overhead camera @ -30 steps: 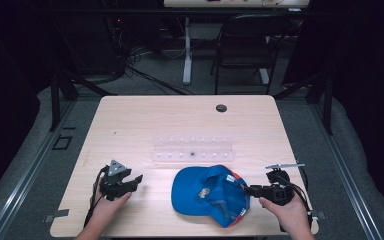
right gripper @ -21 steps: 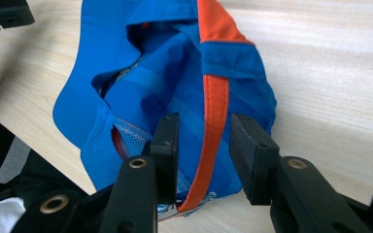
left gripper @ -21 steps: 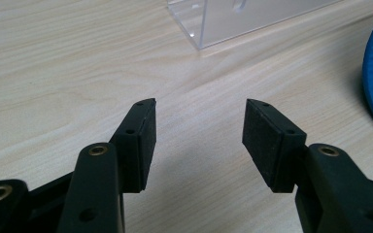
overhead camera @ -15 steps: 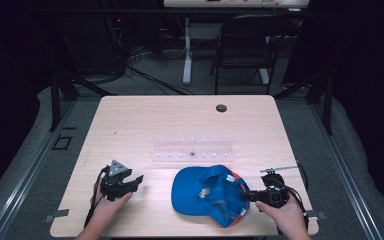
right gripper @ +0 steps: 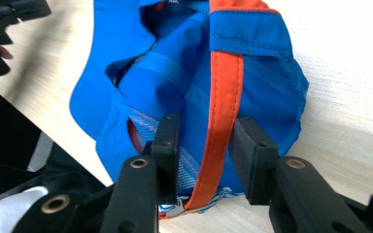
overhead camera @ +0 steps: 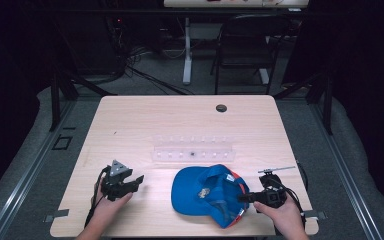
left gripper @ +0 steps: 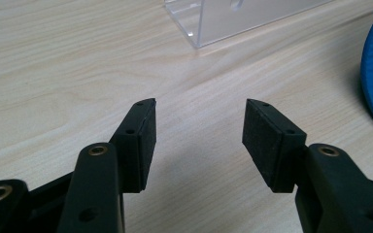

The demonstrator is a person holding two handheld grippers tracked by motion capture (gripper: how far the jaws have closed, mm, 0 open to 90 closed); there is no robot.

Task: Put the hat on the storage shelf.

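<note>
— High view first: where's the blue cap [overhead camera: 207, 195]?

— Upside down on the table's [overhead camera: 180, 125] near edge, just in front of a clear plastic rack [overhead camera: 192, 151].

— And the right gripper [overhead camera: 245, 197]?

— Its jaws have just been closing, pinching the cap's rear edge with the orange strap [right gripper: 223, 121] between them.

— The left gripper [overhead camera: 135, 181]?

— Spread, nothing between its jaws — well apart from the cap.

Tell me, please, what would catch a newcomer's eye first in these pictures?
The blue cap with orange trim, lying upside down at the table's near edge. The right gripper has its jaws around the cap's orange band; they have just been closing. The left gripper rests open on the bare wood, and a clear acrylic rack sits mid-table.
</note>
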